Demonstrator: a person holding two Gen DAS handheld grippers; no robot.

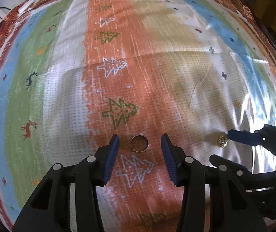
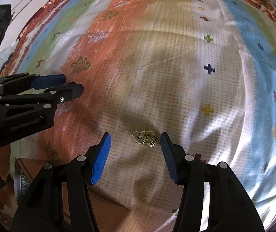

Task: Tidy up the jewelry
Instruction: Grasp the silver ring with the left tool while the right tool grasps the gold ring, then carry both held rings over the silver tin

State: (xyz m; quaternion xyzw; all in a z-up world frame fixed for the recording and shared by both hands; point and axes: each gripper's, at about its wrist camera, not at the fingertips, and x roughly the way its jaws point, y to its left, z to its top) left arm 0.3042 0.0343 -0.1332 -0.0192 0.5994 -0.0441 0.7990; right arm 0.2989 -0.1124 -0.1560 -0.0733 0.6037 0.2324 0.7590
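Left gripper (image 1: 139,141) is sitting with its jaws spread wide, gripping nothing. A plain gold ring (image 1: 139,143) is lying flat on the cloth between the two blue pads (image 1: 112,156), roughly centred in the gap, touching neither pad. It is resting on the orange stripe, just above a white tree motif.

Right gripper (image 2: 135,140) is also spread wide and holding nothing. A small gold ornate piece (image 2: 144,138) with a stud-like centre is lying between its fingertips, sitting nearer the right pad (image 2: 169,158) than the left, apparently touching neither. Can't tell from either view whether it's an earring or a brooch. It is lying on the white-beige part of the cloth. In the left wrist view the same piece (image 1: 222,141) is showing just beside the tip of the right gripper's blue finger.

Count: two grippers, two jewelry items — one ring, one ornate piece — lying well apart, one per gripper.

Everything is resting on a striped patterned tablecloth (image 1: 157,67) with tree and reindeer motifs. A brown cardboard box (image 2: 99,208) is showing at the lower left of the right wrist view.
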